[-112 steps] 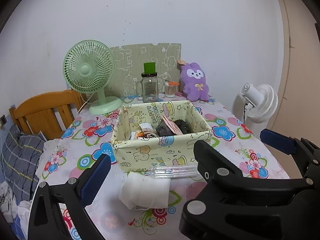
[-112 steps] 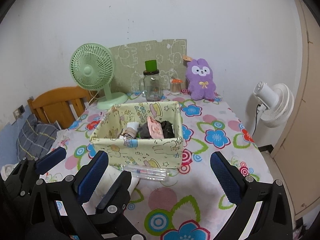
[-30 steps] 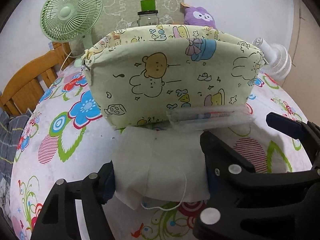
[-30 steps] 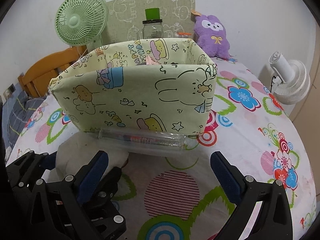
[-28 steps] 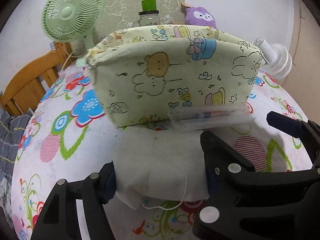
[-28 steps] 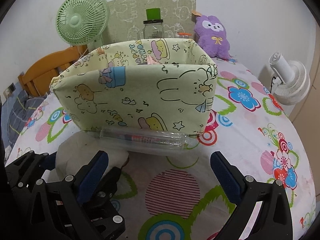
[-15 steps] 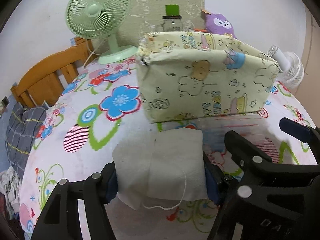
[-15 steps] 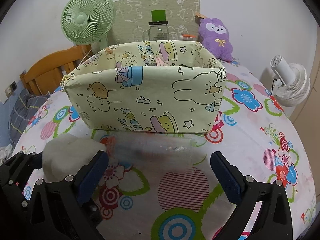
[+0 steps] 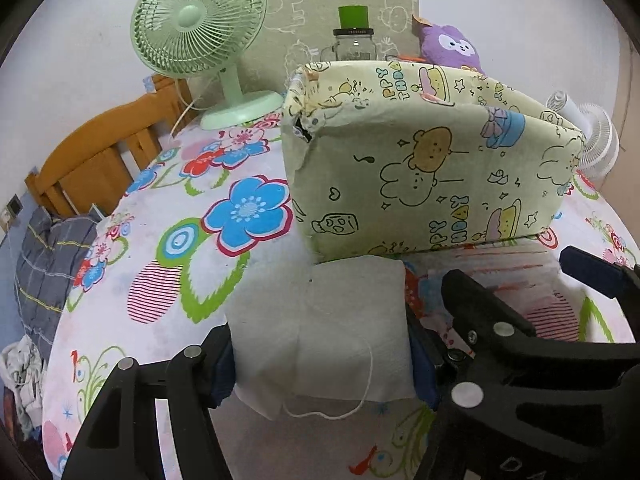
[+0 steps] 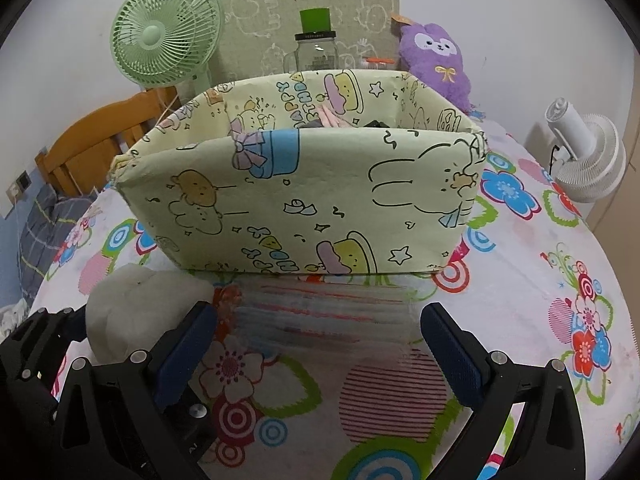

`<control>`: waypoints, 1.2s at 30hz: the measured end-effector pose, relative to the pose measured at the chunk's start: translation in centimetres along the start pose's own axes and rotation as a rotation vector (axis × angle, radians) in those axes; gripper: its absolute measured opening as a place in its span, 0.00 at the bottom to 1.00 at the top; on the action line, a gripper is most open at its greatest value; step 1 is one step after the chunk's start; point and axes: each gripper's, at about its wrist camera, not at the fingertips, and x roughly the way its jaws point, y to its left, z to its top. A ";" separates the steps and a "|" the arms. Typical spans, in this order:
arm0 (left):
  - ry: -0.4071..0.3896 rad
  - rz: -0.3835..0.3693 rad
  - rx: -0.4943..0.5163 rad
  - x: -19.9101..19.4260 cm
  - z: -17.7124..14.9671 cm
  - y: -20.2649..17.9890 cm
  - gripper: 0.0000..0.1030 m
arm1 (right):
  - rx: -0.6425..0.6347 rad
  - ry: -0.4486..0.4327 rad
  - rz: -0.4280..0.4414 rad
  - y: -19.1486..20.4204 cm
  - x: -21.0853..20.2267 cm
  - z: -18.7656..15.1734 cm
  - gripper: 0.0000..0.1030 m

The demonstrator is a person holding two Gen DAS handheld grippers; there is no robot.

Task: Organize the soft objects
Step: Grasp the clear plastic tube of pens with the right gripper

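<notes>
Your floral table (image 10: 540, 280) carries the fabric bin (image 10: 312, 200). Only your right view shows the clothes inside it. Your left gripper (image 9: 320, 350) clamps the white cloth (image 9: 320, 320) just before the bin. Your right gripper (image 10: 320, 336) stands wide, holding nothing.

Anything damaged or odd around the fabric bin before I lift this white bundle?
Yes. The fabric bin has a split seam at its upper left front corner, a dark gap with frayed fabric. A loose thread dangles from the white bundle held in the left tool. Nothing looks spilled.
</notes>
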 end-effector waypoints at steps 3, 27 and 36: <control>0.007 -0.011 0.007 0.2 0.0 -0.2 0.69 | 0.002 0.012 -0.003 0.1 0.6 0.2 1.00; 0.015 -0.035 0.007 -0.1 -0.3 -0.9 0.68 | 0.009 0.045 0.016 0.2 0.6 -0.5 0.87; 0.002 -0.052 -0.005 -1.3 -0.3 -1.6 0.68 | 0.023 0.022 0.018 -0.8 -0.7 -0.4 0.86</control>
